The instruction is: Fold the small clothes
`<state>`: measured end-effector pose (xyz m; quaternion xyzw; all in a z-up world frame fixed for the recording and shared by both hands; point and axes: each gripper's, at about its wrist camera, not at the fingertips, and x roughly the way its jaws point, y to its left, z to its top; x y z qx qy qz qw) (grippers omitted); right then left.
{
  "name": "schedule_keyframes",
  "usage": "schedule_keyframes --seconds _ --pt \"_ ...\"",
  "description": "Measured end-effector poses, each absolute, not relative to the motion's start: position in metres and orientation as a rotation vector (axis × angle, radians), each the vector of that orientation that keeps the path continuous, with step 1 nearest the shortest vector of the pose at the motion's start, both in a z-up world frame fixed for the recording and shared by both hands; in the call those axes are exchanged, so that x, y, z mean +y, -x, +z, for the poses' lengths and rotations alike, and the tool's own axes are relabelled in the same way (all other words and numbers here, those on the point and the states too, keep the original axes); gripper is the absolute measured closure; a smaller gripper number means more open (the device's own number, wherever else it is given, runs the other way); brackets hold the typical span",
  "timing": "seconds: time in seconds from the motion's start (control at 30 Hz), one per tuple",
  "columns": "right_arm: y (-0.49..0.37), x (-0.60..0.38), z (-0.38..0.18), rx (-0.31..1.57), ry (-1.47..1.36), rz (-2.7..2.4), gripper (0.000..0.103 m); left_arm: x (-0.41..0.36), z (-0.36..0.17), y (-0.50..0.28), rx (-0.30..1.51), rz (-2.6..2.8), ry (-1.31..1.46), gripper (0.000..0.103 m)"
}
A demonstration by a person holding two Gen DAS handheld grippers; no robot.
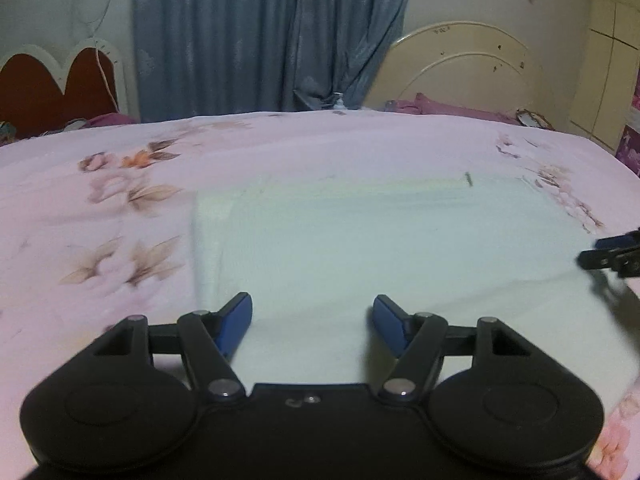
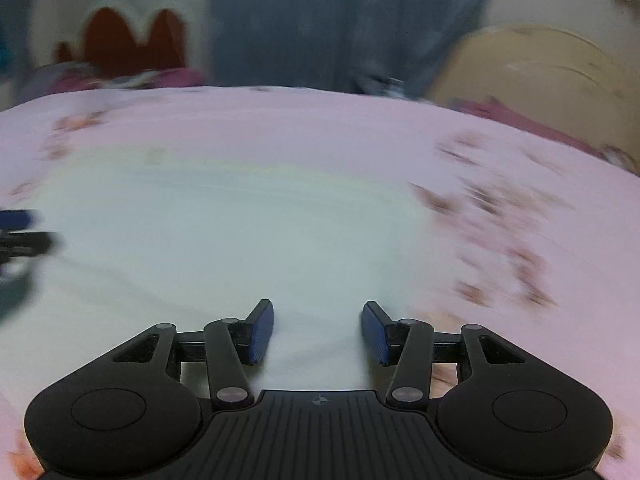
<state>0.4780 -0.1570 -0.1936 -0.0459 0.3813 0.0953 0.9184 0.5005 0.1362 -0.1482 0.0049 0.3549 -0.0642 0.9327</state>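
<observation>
A pale white garment (image 1: 380, 248) lies flat on the pink flowered bedspread (image 1: 100, 208), with a folded strip along its left side. My left gripper (image 1: 312, 322) hovers over the garment's near left part, jaws open, nothing between the blue pads (image 1: 236, 326). At the right edge of the left wrist view the right gripper (image 1: 612, 254) shows as a dark blur. In the blurred right wrist view the same garment (image 2: 224, 240) fills the middle, and my right gripper (image 2: 318, 330) stands open over its near edge, holding nothing. The left gripper's fingers (image 2: 20, 232) show at the far left.
Blue curtains (image 1: 260, 40) hang behind the bed. A cream headboard (image 1: 468, 64) stands at the back right and a red-and-white one (image 1: 56, 80) at the back left. Purple bedding (image 1: 448, 108) lies beyond the bed's far edge.
</observation>
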Motion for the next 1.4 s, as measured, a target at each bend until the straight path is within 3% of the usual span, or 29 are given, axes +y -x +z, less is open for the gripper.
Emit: schedule_keyframes --seconds 0.3,0.6,0.93,1.33,1.37,1.4 --pt "-0.439 -0.137 -0.169 0.721 0.076 0.286 0.055 0.107 -0.124 -0.467 0.694 -0.202 -0.030 0.039" --pt "-0.354 -0.070 -0.207 0.762 0.196 0.428 0.055 0.078 -0.157 -0.406 0.758 -0.235 -0.032 0.037" --pt "-0.344 -0.061 -0.196 0.727 0.151 0.431 0.055 0.071 -0.149 -0.396 0.741 -0.213 -0.026 0.037" --pt "-0.363 -0.181 -0.204 0.833 -0.032 0.163 0.055 0.119 -0.152 -0.390 0.762 -0.089 0.008 0.036" --pt "-0.364 -0.178 -0.203 0.832 -0.019 0.181 0.066 0.117 -0.151 -0.391 0.765 -0.081 0.008 0.036" --pt "-0.364 -0.175 -0.201 0.832 -0.012 0.184 0.069 0.116 -0.150 -0.390 0.767 -0.075 0.009 0.036"
